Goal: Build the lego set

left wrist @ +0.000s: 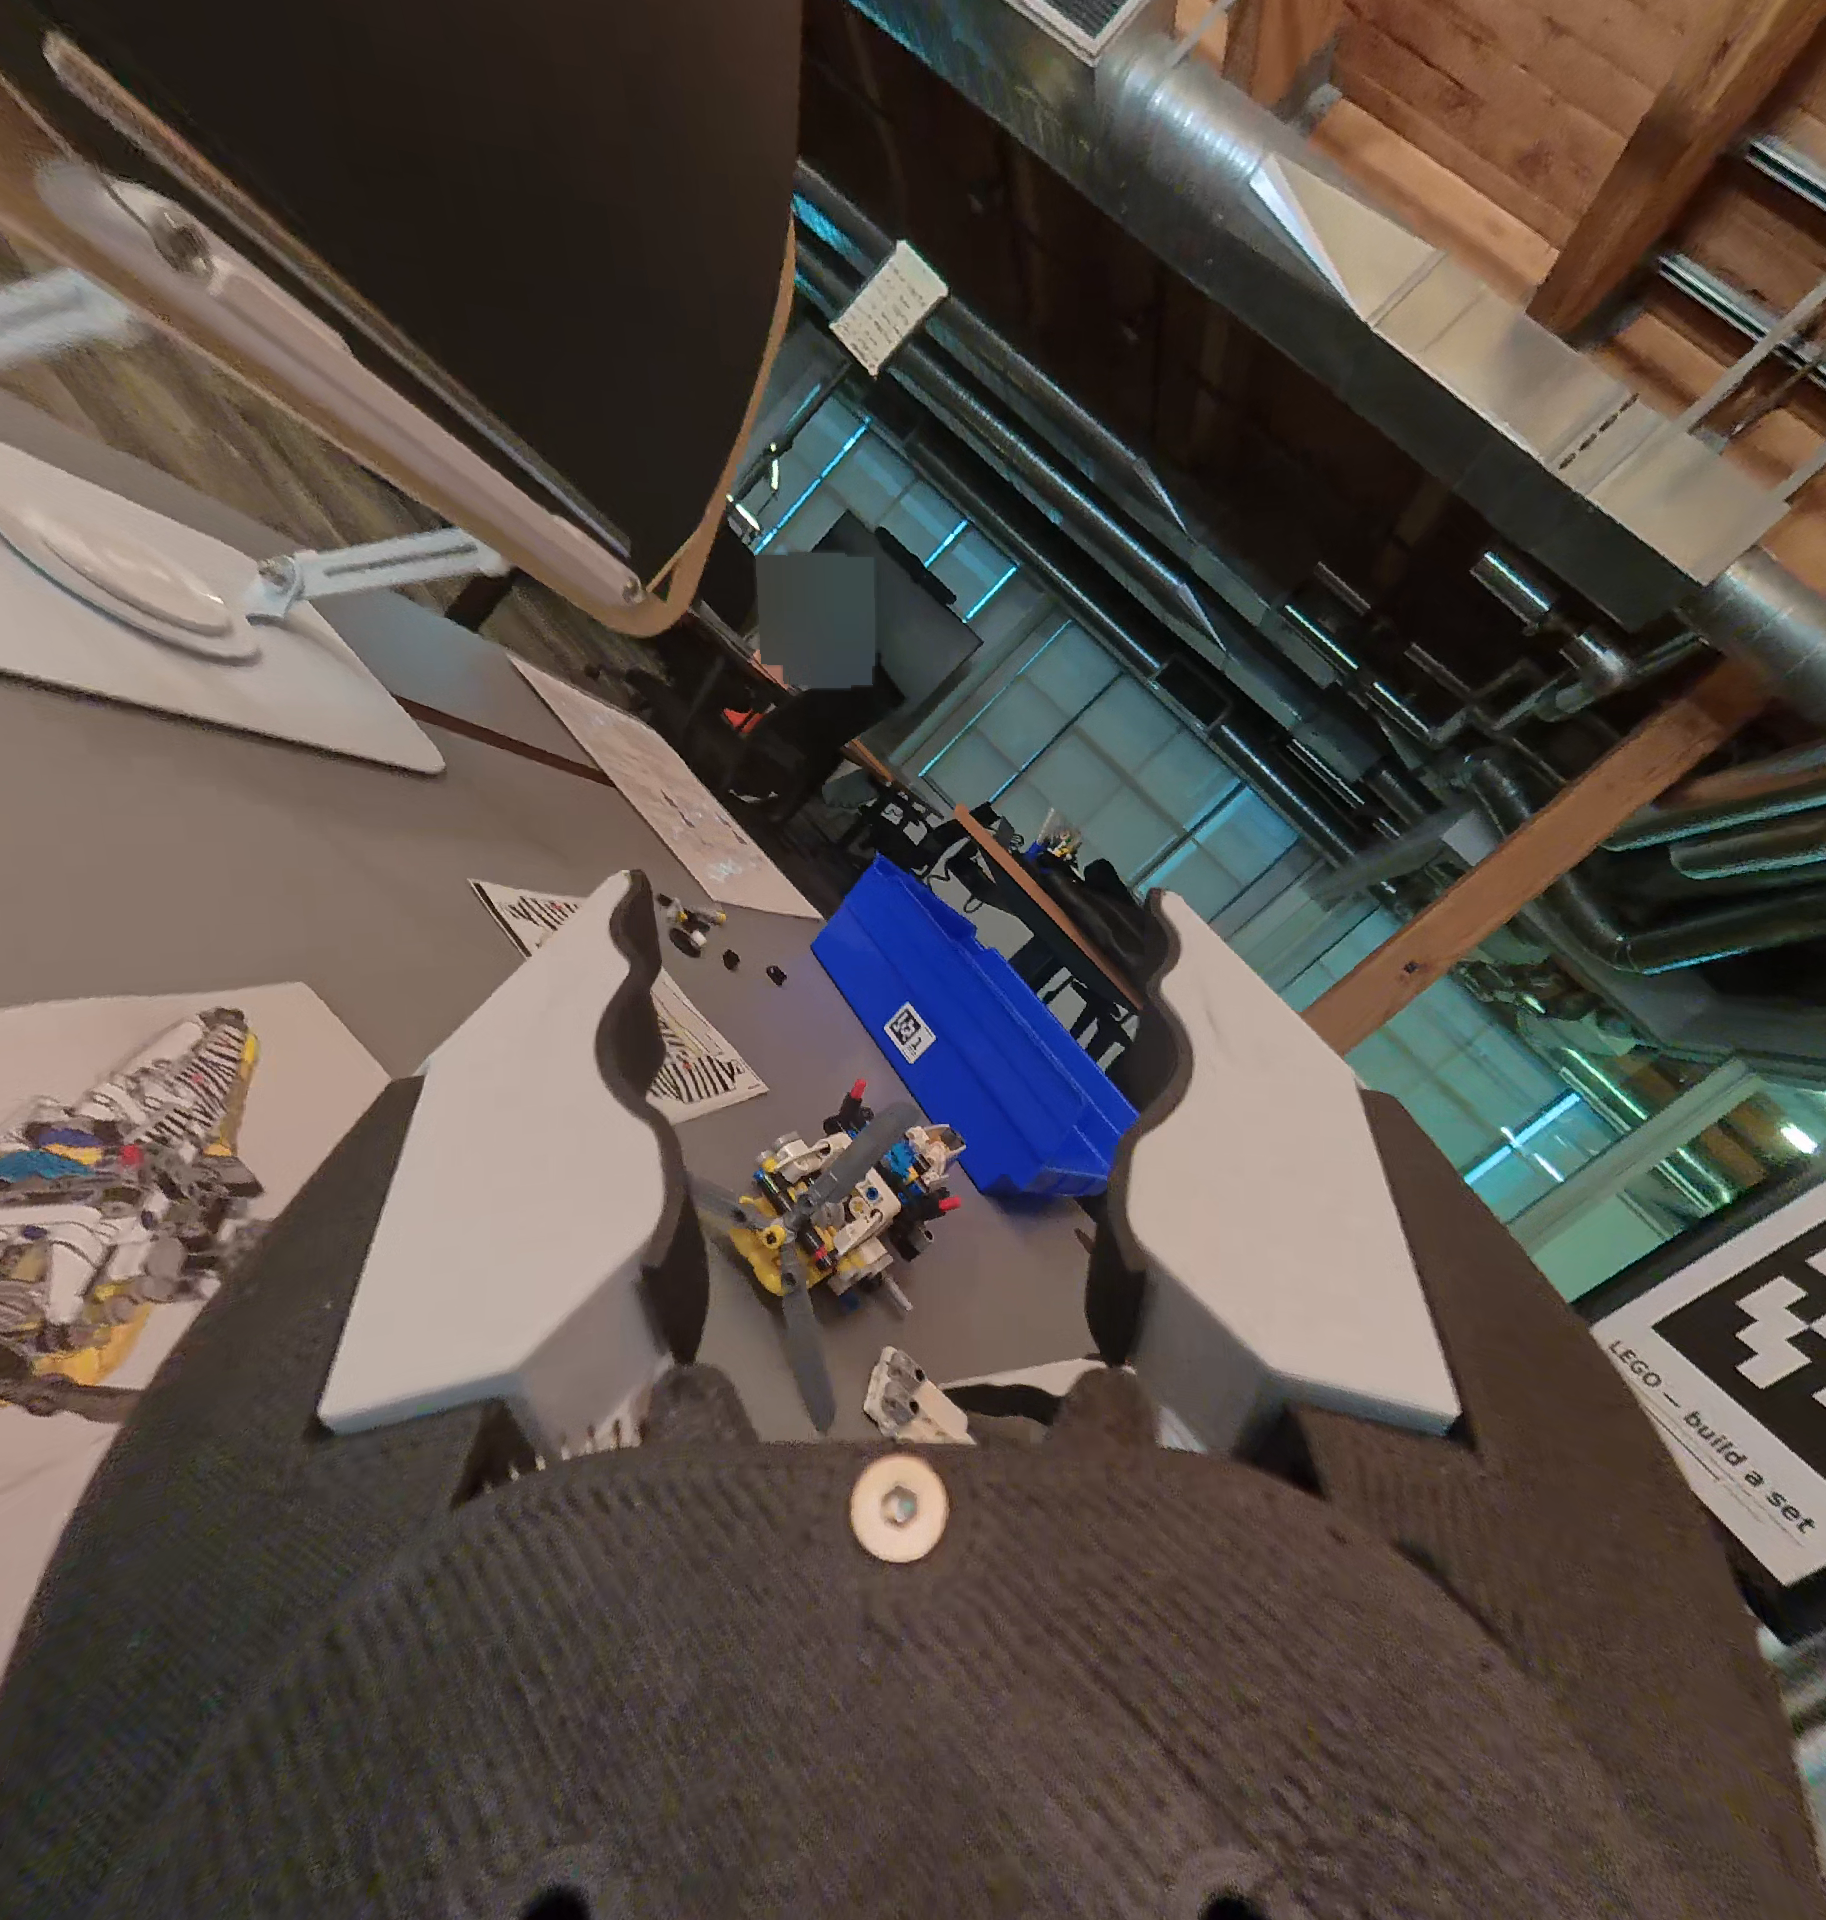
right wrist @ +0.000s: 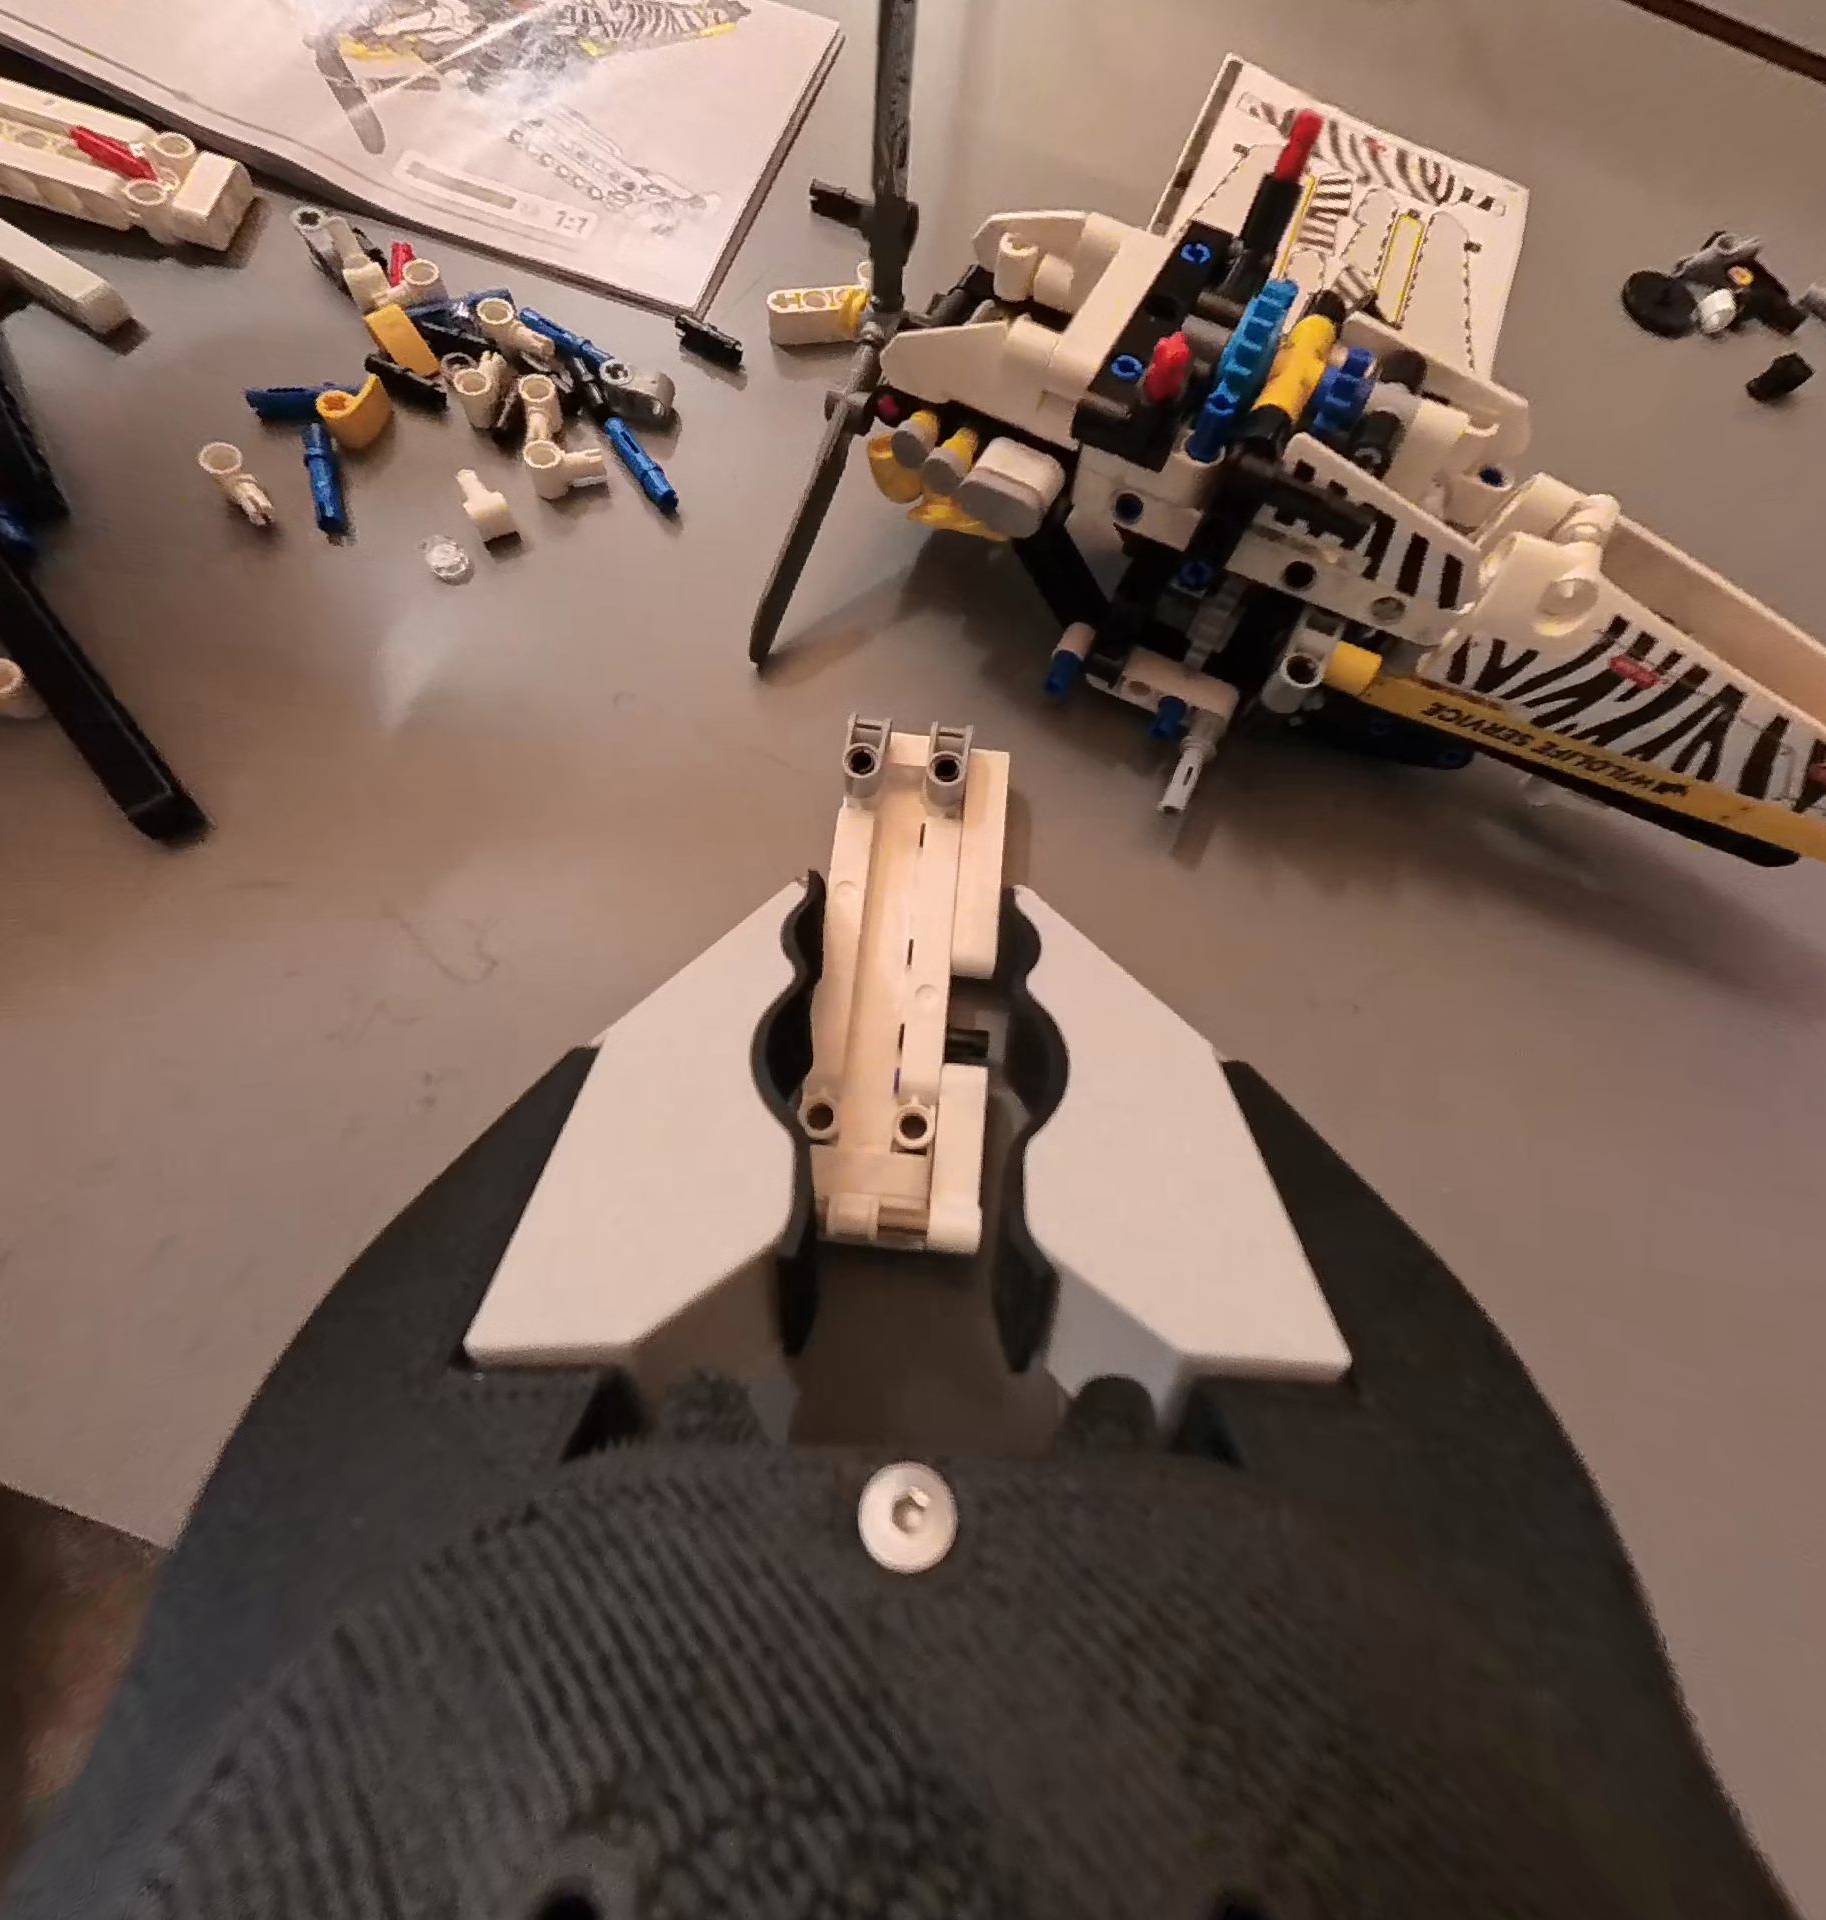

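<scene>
A part-built lego helicopter (right wrist: pixel 1252 457), white with zebra stripes and a yellow strip, lies on the grey table with dark grey rotor blades (right wrist: pixel 867 343). It also shows in the left wrist view (left wrist: pixel 847 1205). My right gripper (right wrist: pixel 914 904) is shut on a white lego subassembly (right wrist: pixel 909 987) with grey connectors at its far end, held just above the table in front of the helicopter. My left gripper (left wrist: pixel 893 914) is open and empty, raised and tilted, with the helicopter beyond its fingers. The white subassembly's end (left wrist: pixel 904 1392) peeks in low between them.
Loose blue, white, yellow and black lego pieces (right wrist: pixel 473 395) lie left of the helicopter. An open instruction booklet (right wrist: pixel 535 114) lies behind them. A sticker sheet (right wrist: pixel 1408 218) lies under the helicopter. A blue bin (left wrist: pixel 971 1039) stands at the table's far edge. Small dark parts (right wrist: pixel 1719 291) lie far right. The tips of one gripper are about 25 cm away from the tips of the other.
</scene>
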Demonstrator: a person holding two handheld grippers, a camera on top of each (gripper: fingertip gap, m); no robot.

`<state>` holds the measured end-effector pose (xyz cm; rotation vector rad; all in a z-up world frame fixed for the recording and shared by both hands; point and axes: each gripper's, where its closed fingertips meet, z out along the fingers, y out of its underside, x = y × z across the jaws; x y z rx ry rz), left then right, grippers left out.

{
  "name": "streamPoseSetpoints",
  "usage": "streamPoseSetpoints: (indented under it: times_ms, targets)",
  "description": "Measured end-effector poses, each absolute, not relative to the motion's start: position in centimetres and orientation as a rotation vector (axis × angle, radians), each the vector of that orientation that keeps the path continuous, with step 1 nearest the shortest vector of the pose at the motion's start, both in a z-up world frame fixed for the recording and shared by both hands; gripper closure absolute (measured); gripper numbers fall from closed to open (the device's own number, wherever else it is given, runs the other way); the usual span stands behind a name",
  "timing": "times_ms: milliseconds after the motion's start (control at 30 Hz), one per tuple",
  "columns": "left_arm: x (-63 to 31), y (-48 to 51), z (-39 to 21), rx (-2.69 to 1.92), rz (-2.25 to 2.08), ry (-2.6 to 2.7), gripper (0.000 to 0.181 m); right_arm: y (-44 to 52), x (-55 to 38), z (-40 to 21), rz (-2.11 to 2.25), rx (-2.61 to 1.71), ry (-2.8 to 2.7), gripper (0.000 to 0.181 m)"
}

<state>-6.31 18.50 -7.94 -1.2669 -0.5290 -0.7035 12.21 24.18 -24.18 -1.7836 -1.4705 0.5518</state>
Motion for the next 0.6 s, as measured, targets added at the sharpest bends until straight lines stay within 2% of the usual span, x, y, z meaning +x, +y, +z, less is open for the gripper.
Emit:
streamPoseSetpoints:
  times_ms: [333,600]
  targets:
    - [-11.4,15.5,-6.7,-1.222,-0.571,-0.572,0.094,24.0,12.2,-24.1,0.538,-1.761,-1.484,0.149]
    - [-9.9,16.4,-6.7,-1.258,-0.595,-0.529,0.095,23.8,12.1,-24.1,0.515,-1.73,-1.497,0.149]
